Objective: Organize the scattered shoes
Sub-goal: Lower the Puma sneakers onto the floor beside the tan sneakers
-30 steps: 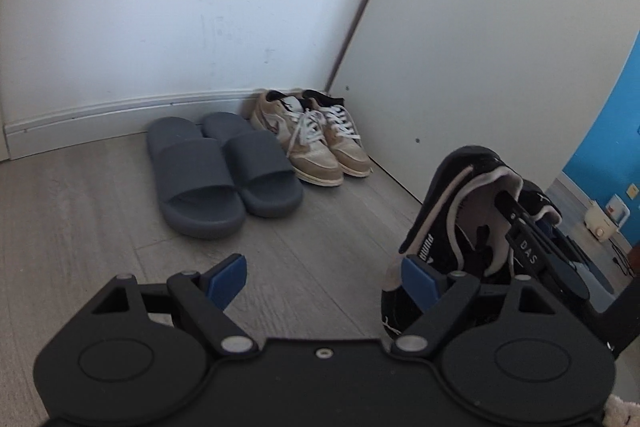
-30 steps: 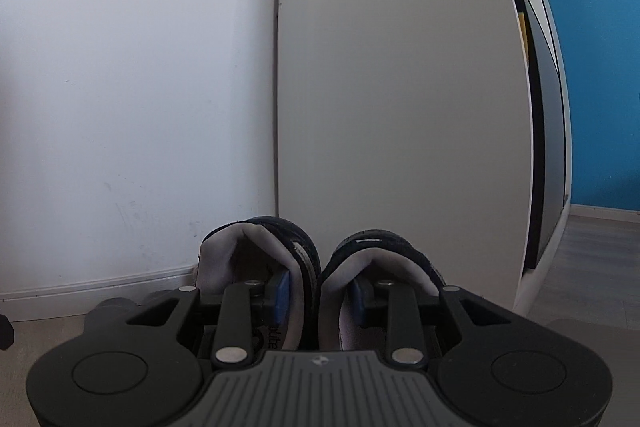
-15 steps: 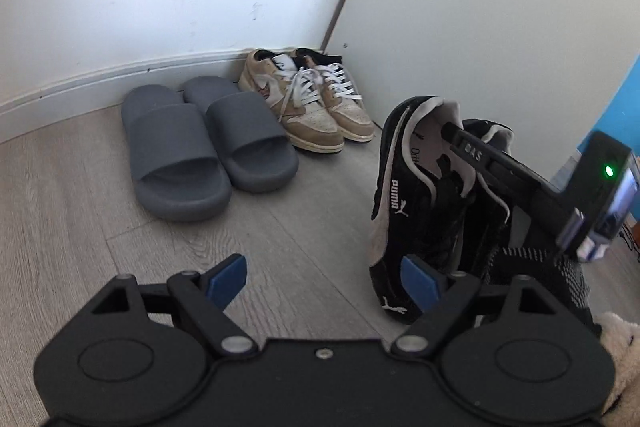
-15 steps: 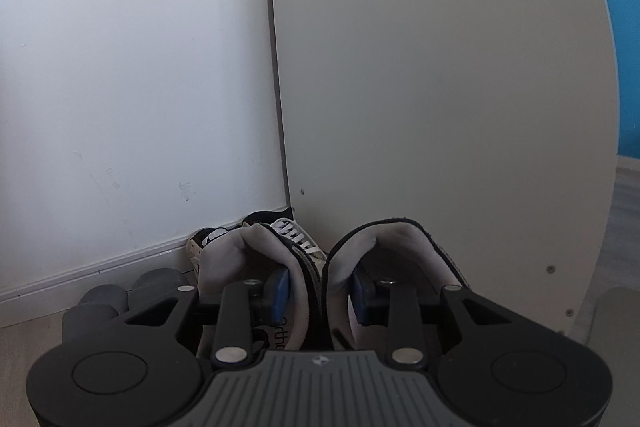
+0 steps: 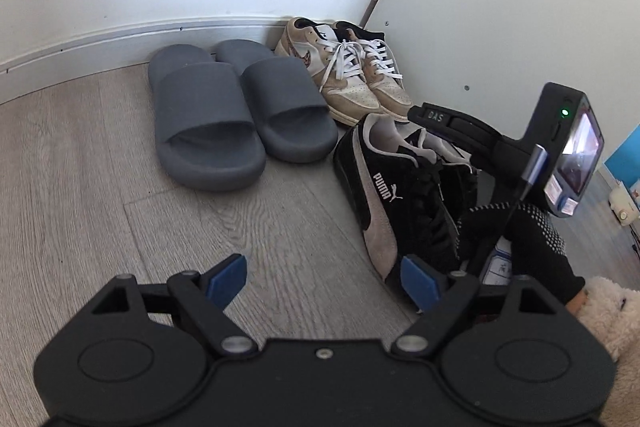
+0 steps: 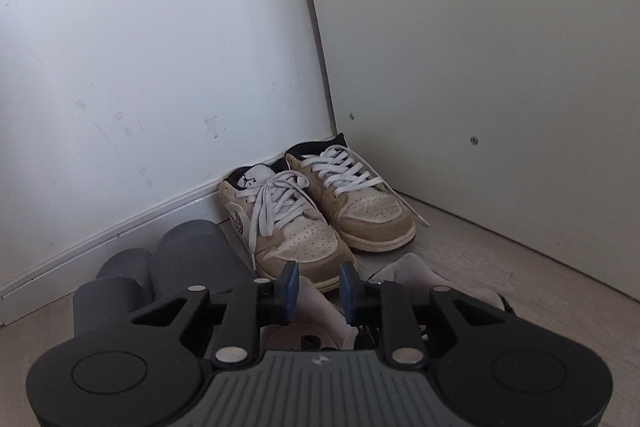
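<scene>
Grey wood-look floor [image 5: 80, 187] runs up to the white skirting board [image 5: 120, 39], and the far corner is pretty packed. Tan sneakers [image 6: 320, 223] sit jammed right into the corner, heels at the skirting, the right one beside the cabinet panel [image 5: 520, 7]. Grey slides [image 5: 236, 115] line up just left of them. Black Puma sneakers [image 5: 384, 195] are down on the floor in front of the tan pair, close to the panel.

The right gripper [image 6: 319, 285] hovers over their heel openings with its fingers a narrow gap apart, pinching nothing. Its body hides most of the black pair in that view. The left gripper [image 5: 326, 279] hangs with fingers spread wide over bare floor, loads of open room to its left. A gloved hand [image 5: 532, 239] covers the second Puma's far side.
</scene>
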